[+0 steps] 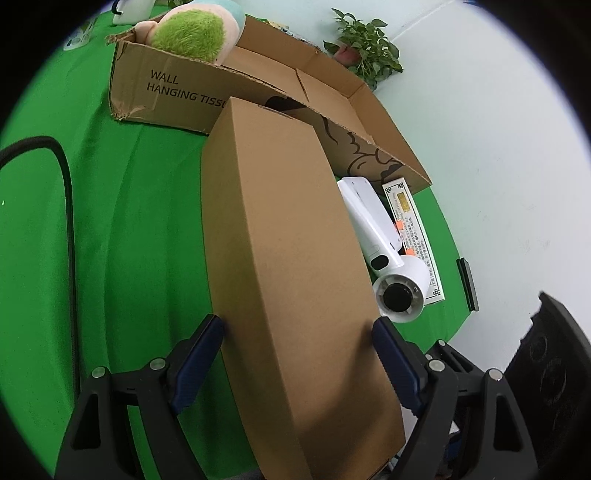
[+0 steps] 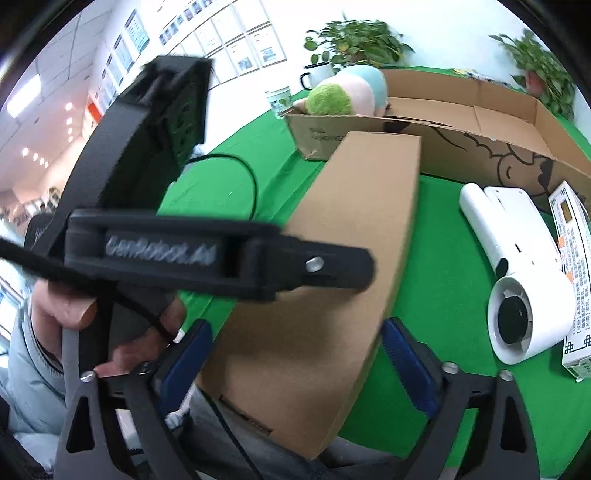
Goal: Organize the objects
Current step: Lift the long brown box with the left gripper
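long brown box is clamped across its near end by the left tongs, far end leaning on the front wall of the big open carton. right tongs straddle the same box, jaws wide, pads look clear of its sides. only the plush toy is in the carton. hair dryer and flat printed packet wait on the green worktop. i'd say mostly undone.
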Demonstrator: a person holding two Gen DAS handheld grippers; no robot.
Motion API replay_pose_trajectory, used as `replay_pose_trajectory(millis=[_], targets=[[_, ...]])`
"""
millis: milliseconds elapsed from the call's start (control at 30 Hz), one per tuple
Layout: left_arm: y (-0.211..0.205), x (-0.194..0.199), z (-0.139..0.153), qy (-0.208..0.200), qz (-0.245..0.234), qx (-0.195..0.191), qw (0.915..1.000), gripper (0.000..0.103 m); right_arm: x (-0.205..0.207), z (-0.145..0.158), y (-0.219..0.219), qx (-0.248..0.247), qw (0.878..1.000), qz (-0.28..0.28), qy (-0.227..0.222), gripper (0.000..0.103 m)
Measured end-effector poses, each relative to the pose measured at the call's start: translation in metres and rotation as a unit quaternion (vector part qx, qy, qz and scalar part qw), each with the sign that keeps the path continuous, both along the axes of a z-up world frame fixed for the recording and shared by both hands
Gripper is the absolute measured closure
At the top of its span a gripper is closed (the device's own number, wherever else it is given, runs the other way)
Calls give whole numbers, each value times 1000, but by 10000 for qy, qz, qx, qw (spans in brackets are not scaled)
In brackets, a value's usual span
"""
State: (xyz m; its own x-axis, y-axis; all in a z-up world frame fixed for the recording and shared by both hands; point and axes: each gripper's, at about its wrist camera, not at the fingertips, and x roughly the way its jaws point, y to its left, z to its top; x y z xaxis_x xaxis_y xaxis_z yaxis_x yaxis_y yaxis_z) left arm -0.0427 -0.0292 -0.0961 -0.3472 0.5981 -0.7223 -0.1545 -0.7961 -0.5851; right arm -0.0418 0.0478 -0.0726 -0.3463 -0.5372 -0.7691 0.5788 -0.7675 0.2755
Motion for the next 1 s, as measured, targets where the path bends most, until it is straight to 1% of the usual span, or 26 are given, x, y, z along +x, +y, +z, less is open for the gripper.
replay_pose_trajectory(millis=[67, 100, 200, 300, 433, 567, 667, 767, 800, 833, 900, 1000], targets=[[1, 2, 0, -14, -4, 25, 10000, 20, 11, -1, -7, 280, 9991, 142, 281, 0], [2, 3, 0, -22, -18, 26, 10000, 20, 16, -1, -7, 326, 9986, 132, 387, 0], [5, 9, -1, -66, -100, 88, 9999, 20, 20, 0, -2, 245, 9990, 26, 372, 0], [8, 14, -3, -100, -70, 182, 9998, 20, 25, 2, 2, 340, 9981, -58, 510, 1], [13, 19, -4, -151, -90, 256, 9995, 20, 28, 4, 4, 428, 9980, -61, 461, 0], [19, 24, -3, -168, -107, 230, 9995, 20, 27, 3, 4, 464, 9981, -190, 369, 0], [18, 25, -2, -218, -82, 242, 9994, 21, 34, 4, 12, 455, 9982, -226, 318, 1], [19, 29, 4, -143, -144, 173, 9996, 21, 37, 4, 14, 429, 9981, -205, 384, 2], [20, 31, 6, -117, -149, 124, 9997, 21, 39, 6, 15, 400, 9981, -206, 414, 5], [19, 32, 8, -96, -131, 80, 9998, 21, 40, 8, 18, 318, 9983, -235, 437, 10], [18, 33, 12, -76, -82, 55, 9999, 21, 39, 11, 21, 235, 9983, -284, 447, 14], [12, 34, 18, -51, -8, 40, 10000, 21, 34, 13, 21, 102, 9985, -260, 462, 14]])
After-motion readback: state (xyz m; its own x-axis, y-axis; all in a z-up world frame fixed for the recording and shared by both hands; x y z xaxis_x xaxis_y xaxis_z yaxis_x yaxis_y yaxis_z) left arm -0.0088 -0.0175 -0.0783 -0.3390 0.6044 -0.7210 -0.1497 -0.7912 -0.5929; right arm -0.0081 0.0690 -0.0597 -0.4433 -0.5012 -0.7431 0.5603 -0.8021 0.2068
